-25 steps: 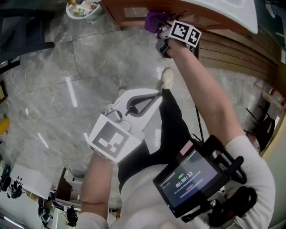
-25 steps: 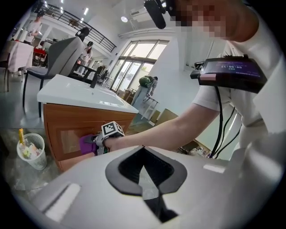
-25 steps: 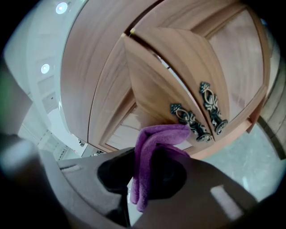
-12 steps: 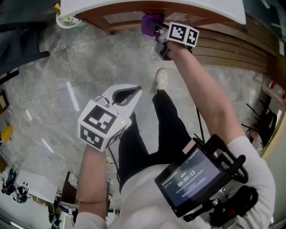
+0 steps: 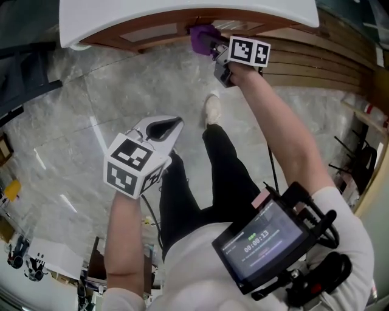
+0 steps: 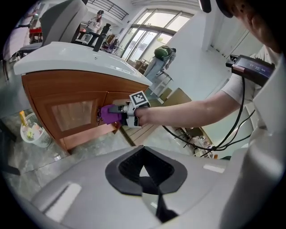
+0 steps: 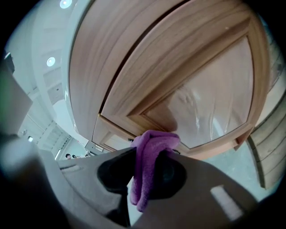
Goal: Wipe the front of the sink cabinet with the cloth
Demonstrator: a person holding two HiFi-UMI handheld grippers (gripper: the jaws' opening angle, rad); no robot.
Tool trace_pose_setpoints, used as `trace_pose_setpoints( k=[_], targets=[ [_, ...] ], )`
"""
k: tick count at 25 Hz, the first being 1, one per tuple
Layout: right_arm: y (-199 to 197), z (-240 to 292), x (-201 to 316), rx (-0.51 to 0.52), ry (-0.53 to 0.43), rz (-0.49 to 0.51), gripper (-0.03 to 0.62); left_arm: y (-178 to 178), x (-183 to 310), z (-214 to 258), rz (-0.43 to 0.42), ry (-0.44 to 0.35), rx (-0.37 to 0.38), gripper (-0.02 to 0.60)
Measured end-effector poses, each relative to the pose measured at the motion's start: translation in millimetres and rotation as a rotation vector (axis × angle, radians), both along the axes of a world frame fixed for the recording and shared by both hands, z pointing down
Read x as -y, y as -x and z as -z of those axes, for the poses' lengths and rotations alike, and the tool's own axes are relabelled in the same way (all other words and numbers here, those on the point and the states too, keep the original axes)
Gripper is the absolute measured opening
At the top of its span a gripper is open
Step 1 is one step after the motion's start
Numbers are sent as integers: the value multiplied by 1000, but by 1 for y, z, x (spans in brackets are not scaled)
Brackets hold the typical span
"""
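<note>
Right gripper (image 7: 145,172) fingers clench the purple cloth (image 7: 154,143) at the cabinet door (image 7: 201,89); left gripper (image 6: 143,172) fingers closed, empty.

Purple cloth (image 7: 149,154), vivid against the warm brown wood grain of the sink cabinet (image 7: 178,53), whose door panel is a paler, glossy tan. White sink (image 5: 182,12) on top. Right gripper (image 7: 145,167): light grey body, black pads. Left gripper (image 6: 143,172): same grey, same black. The left cube (image 5: 130,167) and right cube (image 5: 248,51) show black-and-white square markers. The floor (image 5: 73,103) is grey marble, veined, with white streaks of glare. Black trousers (image 5: 228,170), a white shoe (image 5: 212,109), a whitish shirt (image 5: 200,267). The black screen (image 5: 261,243) shows white digits and a touch of green. Brown slatted boards (image 5: 322,67) on the right.
</note>
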State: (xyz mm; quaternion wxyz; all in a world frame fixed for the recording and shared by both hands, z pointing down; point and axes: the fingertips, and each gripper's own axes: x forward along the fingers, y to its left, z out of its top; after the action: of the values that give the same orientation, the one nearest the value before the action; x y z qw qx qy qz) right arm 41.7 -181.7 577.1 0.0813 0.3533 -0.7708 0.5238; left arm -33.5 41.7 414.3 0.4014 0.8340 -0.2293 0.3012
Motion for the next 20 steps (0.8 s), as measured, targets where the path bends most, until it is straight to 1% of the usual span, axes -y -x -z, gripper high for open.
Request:
trace_pose_setpoints(
  k=[3, 10, 20],
  targets=[
    [-21, -3, 3, -11, 4, -7, 61, -12, 6, -3, -3, 6, 11, 6],
    [-92, -16, 18, -39, 15, -95, 61, -35, 20, -12, -2, 15, 39, 5],
    [-187, -28, 26, -114, 23, -169, 61, -69, 34, -23, 12, 23, 43, 6]
  ],
)
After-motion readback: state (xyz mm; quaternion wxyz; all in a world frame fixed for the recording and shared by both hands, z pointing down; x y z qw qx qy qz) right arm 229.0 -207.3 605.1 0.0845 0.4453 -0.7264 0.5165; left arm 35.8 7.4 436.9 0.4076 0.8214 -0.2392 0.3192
